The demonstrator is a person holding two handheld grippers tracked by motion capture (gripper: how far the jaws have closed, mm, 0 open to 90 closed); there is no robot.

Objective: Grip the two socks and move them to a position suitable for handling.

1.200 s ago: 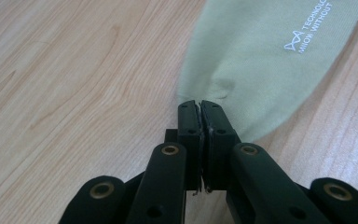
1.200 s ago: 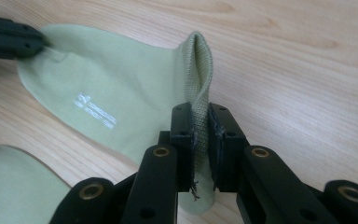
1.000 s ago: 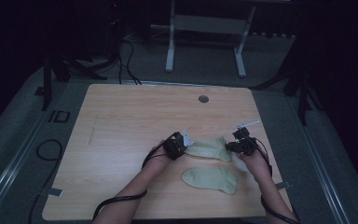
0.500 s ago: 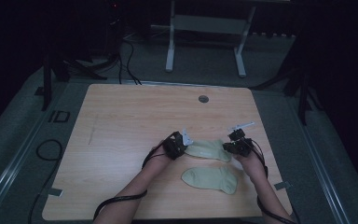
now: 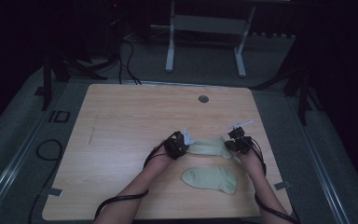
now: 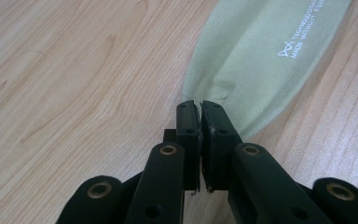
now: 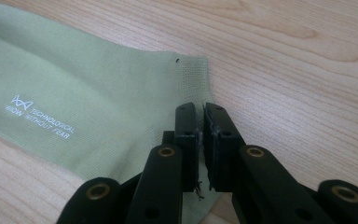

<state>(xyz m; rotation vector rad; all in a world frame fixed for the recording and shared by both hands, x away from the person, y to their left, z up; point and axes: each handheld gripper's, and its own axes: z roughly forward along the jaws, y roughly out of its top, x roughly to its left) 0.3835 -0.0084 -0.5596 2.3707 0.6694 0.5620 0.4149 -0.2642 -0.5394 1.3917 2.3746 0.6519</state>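
A person is sitting at a pale wooden table [image 5: 121, 140], holding a black two-jaw gripper in each hand. A pale green knitted sock with small white lettering [image 5: 209, 147] is lying flat between the two grippers, on the table's near right part. The left gripper [image 5: 182, 144] is pinching one end of this sock, its jaws clamped on the fabric. The right gripper [image 5: 232, 144] has just been closing and is now clamping the sock's other end. A second pale green sock [image 5: 210, 179] is lying just nearer the person, apart from both grippers.
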